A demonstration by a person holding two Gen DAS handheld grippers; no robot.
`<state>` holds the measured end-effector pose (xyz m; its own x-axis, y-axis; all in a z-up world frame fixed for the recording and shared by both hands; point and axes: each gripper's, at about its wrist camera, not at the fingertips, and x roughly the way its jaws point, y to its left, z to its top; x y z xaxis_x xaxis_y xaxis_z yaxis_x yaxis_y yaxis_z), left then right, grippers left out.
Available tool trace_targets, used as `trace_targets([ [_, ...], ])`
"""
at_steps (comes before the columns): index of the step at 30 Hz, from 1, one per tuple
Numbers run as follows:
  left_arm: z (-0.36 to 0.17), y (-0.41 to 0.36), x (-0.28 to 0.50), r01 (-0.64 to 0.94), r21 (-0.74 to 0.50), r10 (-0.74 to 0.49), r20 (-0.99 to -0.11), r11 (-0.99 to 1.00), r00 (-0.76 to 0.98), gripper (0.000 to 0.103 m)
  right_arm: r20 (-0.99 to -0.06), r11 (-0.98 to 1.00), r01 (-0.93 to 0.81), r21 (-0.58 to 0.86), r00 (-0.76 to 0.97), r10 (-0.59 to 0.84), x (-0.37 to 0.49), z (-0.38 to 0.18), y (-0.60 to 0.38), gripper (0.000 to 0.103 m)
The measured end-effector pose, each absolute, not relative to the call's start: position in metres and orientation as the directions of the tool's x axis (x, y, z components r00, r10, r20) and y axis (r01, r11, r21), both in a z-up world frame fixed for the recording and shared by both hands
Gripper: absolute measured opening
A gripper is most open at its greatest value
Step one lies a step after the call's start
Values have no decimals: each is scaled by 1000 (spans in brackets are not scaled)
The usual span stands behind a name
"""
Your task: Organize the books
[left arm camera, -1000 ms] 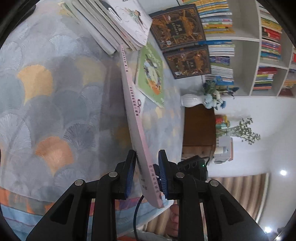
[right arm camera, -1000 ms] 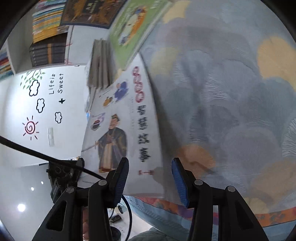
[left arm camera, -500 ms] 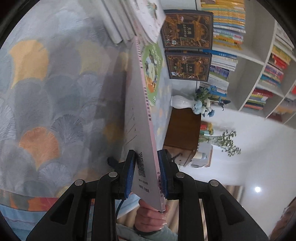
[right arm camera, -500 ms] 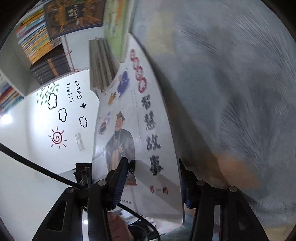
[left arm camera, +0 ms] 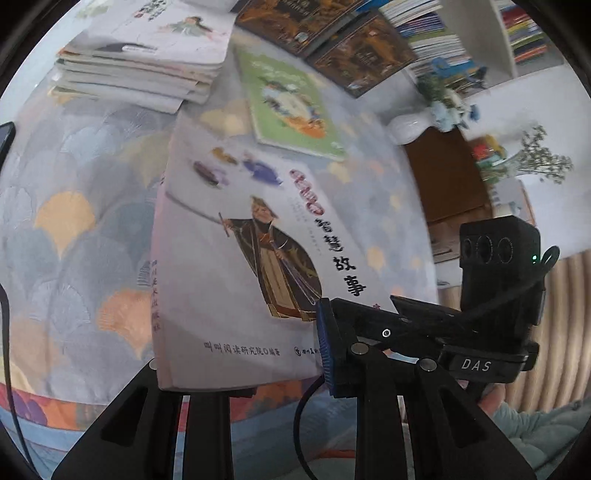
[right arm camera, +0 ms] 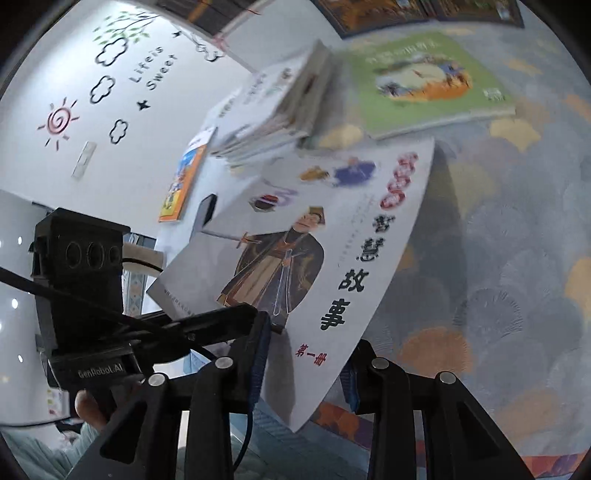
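Note:
A thin white book (left arm camera: 236,280) with a robed figure on its cover hangs tilted over the patterned cloth (left arm camera: 74,240), cover up. My left gripper (left arm camera: 284,363) is shut on its near edge: one blue pad lies on the cover, the other finger is hidden beneath. In the right wrist view the same book (right arm camera: 332,258) has its near corner between the jaws of my right gripper (right arm camera: 304,371). Those jaws are closing, and a gap still shows beside the sheet. Each view shows the other gripper beside the book.
A stack of white books (left arm camera: 140,70) lies at the far left, with a green book (left arm camera: 291,107) and dark brown books (left arm camera: 332,33) behind. A phone (right arm camera: 207,210) and an orange book (right arm camera: 181,184) lie near the edge. A wooden side table (left arm camera: 443,177) and shelves stand beyond.
The book stood on edge between my left jaws; it has now swung over so its cover faces up, and it has risen. The right gripper has rolled and narrowed around the book's corner.

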<state>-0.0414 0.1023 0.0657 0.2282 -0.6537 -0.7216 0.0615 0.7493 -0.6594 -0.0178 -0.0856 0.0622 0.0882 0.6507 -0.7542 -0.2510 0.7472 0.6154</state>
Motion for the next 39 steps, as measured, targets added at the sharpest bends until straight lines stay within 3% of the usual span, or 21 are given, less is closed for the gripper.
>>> trace_targets([
  [21, 113, 114, -35, 133, -650, -655, -691, 748, 305, 23, -748, 717, -453, 529, 150, 646, 2, 120, -63, 33],
  [31, 172, 137, -14, 241, -592, -629, -634, 769, 450, 23, -672, 662, -578, 477, 246, 699, 43, 169, -41, 35],
  [39, 127, 174, 66, 118, -611, -578, -644, 783, 502, 24, -733, 734, -490, 471, 244, 634, 132, 125, 1, 35],
])
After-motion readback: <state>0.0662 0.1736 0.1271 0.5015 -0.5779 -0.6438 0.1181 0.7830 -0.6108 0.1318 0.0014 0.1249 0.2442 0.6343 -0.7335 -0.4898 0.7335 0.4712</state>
